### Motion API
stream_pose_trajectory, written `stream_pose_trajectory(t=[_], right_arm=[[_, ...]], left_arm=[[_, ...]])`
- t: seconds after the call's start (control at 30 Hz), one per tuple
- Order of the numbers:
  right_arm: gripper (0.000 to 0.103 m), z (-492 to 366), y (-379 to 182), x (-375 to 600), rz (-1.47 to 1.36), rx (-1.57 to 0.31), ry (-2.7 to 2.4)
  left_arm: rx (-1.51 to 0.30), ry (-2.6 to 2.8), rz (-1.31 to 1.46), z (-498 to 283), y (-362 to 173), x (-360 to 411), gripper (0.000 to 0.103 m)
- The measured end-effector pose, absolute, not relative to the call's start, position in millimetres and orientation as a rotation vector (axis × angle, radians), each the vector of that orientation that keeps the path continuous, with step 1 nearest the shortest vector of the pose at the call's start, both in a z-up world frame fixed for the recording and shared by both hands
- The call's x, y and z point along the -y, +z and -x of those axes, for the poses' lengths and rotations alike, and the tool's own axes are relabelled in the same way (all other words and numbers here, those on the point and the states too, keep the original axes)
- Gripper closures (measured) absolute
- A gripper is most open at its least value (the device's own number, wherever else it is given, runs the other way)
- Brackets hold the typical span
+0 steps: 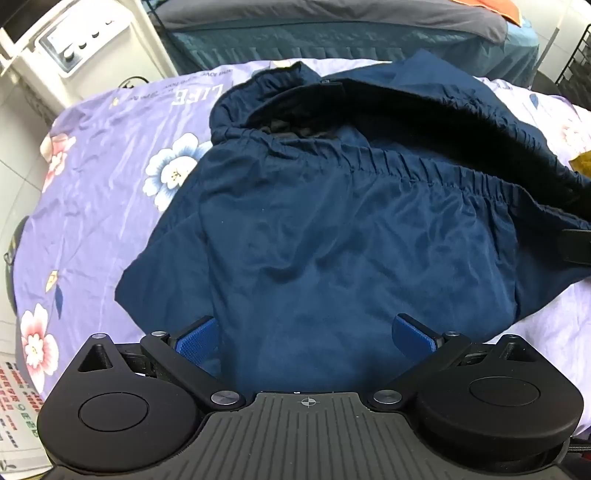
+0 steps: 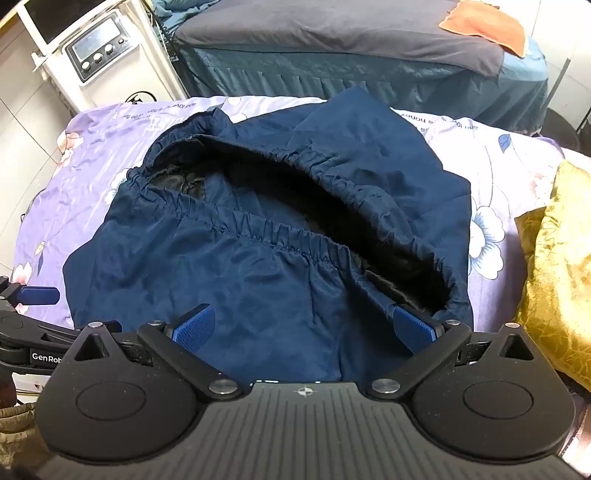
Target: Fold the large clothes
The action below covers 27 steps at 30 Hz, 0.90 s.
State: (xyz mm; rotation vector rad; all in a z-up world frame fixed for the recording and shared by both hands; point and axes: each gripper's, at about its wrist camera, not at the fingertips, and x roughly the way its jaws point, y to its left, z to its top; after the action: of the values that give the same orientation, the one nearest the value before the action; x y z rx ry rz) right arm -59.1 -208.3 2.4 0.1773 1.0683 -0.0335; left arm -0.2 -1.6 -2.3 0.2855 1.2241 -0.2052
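- Navy garment point(image 1: 332, 229) lies spread on the lilac floral sheet point(image 1: 92, 192), roughly in the middle of the covered surface; elastic gathered hem point(image 1: 424, 173) runs across it and gapes, showing a dark lining point(image 1: 295, 129) inside.
- Same garment in the right wrist view point(image 2: 221, 280): gathered hem point(image 2: 266, 229) crosses on a diagonal, the opening point(image 2: 369, 229) black within, and a flat navy flap point(image 2: 369, 125) lies beyond it toward the far edge of the sheet point(image 2: 92, 158).
- Left gripper point(image 1: 306, 334): jaws spread wide, blue pads point(image 1: 195, 338) well apart, nothing between them but the near cloth of the garment below; no grip on it.
- Right gripper point(image 2: 308, 328): jaws likewise wide open, holding nothing. Its right-hand pad point(image 2: 412, 326) sits just at the near end of the garment's opening (touching or only over it, cannot tell).
- Left gripper also shows at the left edge of the right wrist view point(image 2: 38, 295), one blue finger over the sheet just beside the garment's near left corner.
- Gold crinkled cloth point(image 2: 557, 266) lies on the right side of the sheet, close to the garment.
- Beyond the sheet: a white machine with knobs and a small screen point(image 2: 98, 48), and a bed in teal and grey covers point(image 2: 332, 48) with an orange cloth point(image 2: 484, 26) on top.
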Motion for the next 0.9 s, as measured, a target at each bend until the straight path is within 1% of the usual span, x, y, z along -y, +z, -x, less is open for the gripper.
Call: stream_pose_trajectory(t=[0.9], right_arm=[[0.001, 61.8, -4.0, 211.1, -0.169, -1.066, -0.034]], left_arm=[[-1.244, -0.188, -0.285, 8.5, -3.3, -3.1, 0.0]])
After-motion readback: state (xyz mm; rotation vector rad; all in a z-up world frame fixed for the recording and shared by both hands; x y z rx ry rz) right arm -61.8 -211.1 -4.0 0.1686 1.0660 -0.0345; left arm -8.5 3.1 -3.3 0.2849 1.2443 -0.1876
